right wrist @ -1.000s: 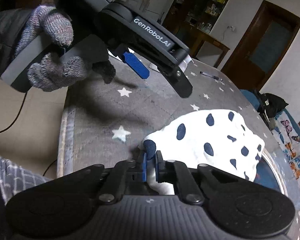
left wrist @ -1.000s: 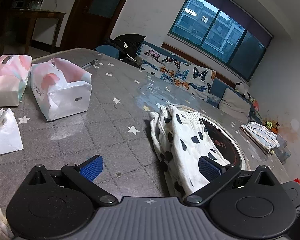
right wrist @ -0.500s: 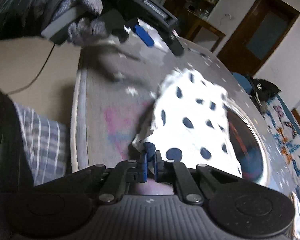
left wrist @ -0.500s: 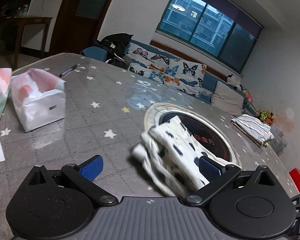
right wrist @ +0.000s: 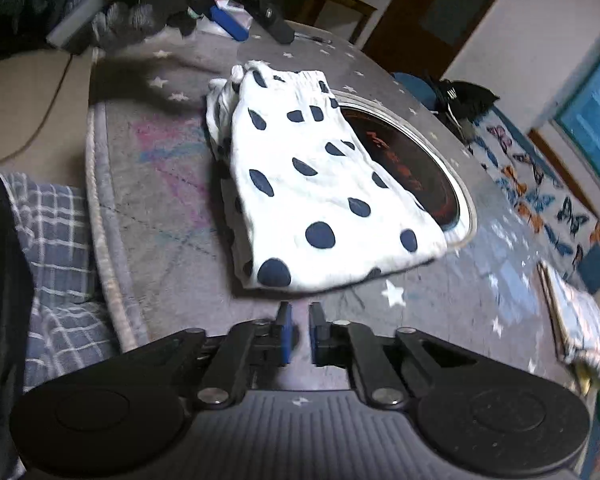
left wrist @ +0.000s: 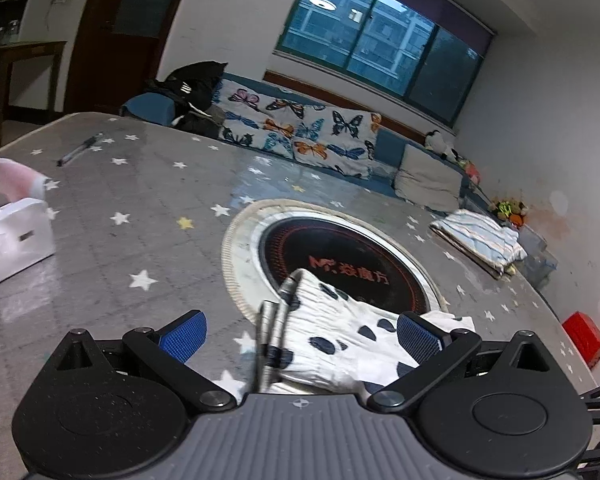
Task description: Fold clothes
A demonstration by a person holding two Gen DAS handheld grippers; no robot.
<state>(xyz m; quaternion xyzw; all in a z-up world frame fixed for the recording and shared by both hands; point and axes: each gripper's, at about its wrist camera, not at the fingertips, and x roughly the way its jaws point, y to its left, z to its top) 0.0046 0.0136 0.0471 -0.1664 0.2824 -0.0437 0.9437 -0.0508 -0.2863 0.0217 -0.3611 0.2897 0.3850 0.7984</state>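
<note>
Left wrist: garment [left wrist: 332, 344] edge hidden.

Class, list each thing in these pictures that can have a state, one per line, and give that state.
Spotted garment: folded, lying flat, partly over the round cooktop, not gripped.
Striped garment: folded, at the table's far edge.
Tissue pack: torn open on top.
Left gripper: fingers wide open, holding nothing.
Right gripper: fingers slightly apart, holding nothing.
Cooktop: partly covered.

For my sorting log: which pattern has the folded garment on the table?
White with dark navy spots; clearest in the right wrist view.
</note>
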